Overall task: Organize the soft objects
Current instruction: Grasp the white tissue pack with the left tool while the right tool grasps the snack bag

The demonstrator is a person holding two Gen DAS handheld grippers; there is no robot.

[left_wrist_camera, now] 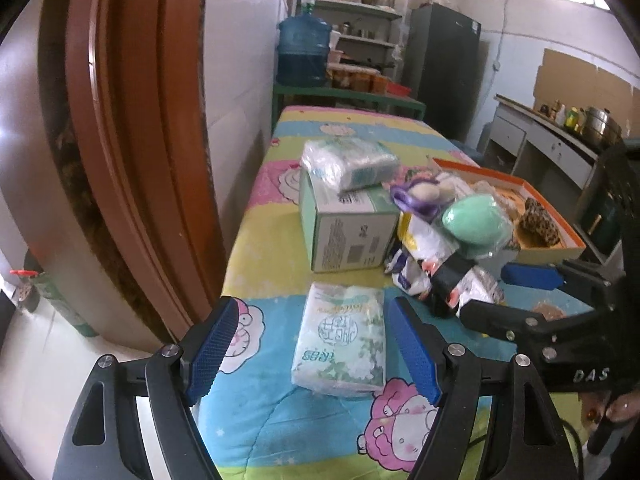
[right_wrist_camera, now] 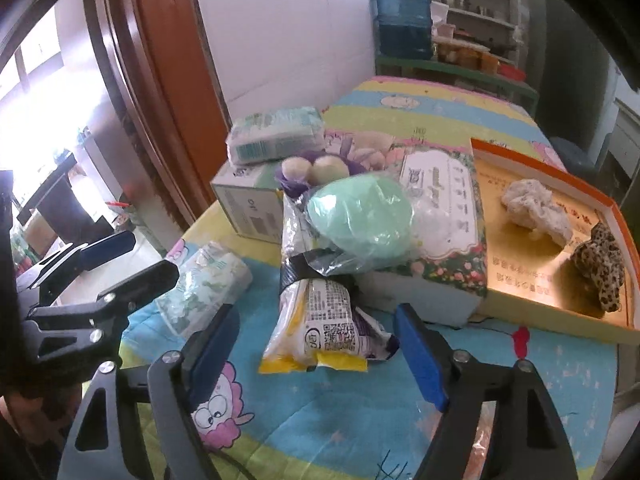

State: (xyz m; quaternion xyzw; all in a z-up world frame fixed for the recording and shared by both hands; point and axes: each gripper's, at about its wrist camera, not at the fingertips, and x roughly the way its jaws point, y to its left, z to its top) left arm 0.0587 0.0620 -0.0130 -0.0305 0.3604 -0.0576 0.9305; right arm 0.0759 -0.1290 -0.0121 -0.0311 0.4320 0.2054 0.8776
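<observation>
Early stage. Left gripper spread, nothing held, above the near tissue pack; right gripper spread around the taped yellow pouch. Far right, the orange tray holds only a leopard-print plush and a white wad; most items judged unsorted.

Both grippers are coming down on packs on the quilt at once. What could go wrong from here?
1. The right gripper straddles the yellow pack, and the bagged green ball seems to rest on that pack's far end; lifting may roll it off.
2. The grippers work close together: the left gripper, at the tissue pack, could knock the right one.
3. Both packs look like slick film and may slip from the jaws.
</observation>
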